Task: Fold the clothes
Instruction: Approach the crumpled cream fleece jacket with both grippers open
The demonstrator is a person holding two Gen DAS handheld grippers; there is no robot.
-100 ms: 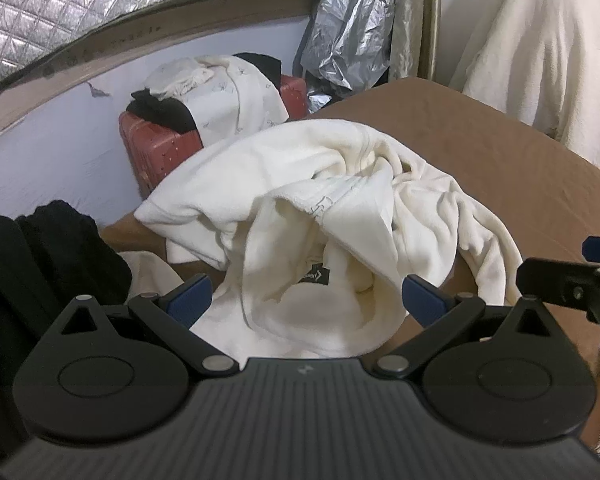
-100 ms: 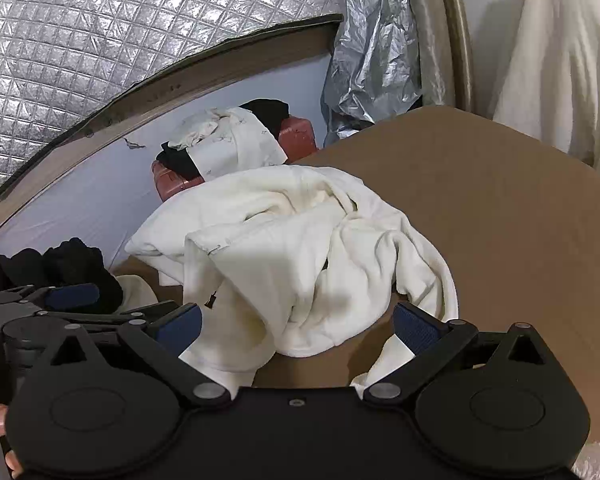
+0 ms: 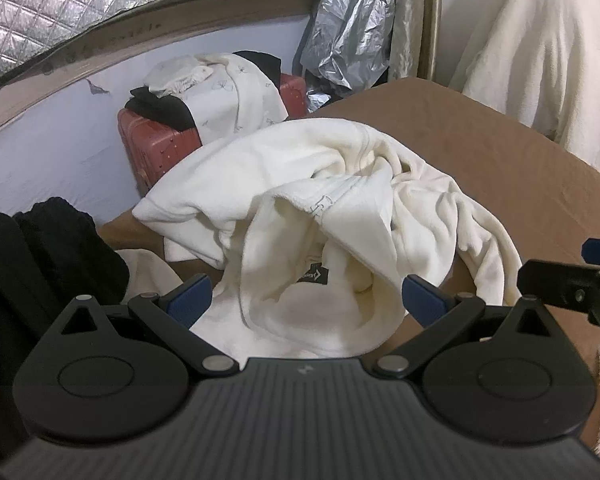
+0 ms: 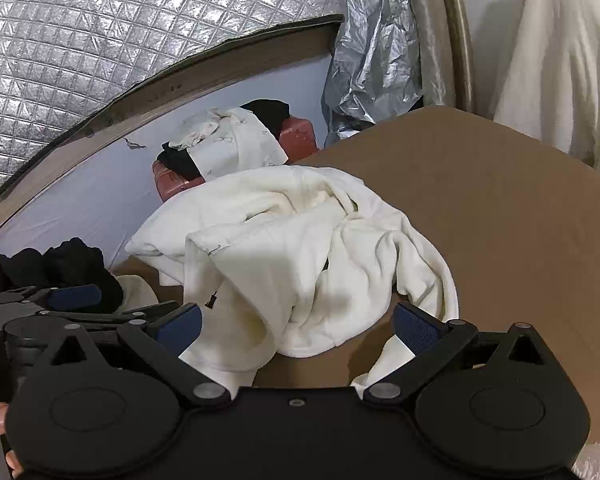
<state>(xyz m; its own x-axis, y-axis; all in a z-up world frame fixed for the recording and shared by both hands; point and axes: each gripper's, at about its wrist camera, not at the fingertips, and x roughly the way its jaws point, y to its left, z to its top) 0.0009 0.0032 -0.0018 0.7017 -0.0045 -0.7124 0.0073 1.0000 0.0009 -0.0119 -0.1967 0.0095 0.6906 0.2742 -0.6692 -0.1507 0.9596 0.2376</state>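
Note:
A crumpled cream fleece garment [image 3: 308, 208] lies in a heap on the brown surface [image 3: 480, 152], with a small dark label showing in its folds. My left gripper [image 3: 306, 300] is open just in front of the heap, its blue pads on either side of the near cloth without pinching it. From the right wrist view the same garment [image 4: 292, 248] spreads ahead. My right gripper [image 4: 296, 326] is open over its near edge, nothing held. The left gripper [image 4: 72, 298] shows at that view's left edge.
A red suitcase [image 3: 156, 148] piled with white and black clothes stands beyond the brown surface by the wall. Black clothing [image 3: 52, 248] lies at the left. A cream cloth [image 3: 540, 48] hangs at the right. Silver quilted foil [image 4: 120, 32] covers the window.

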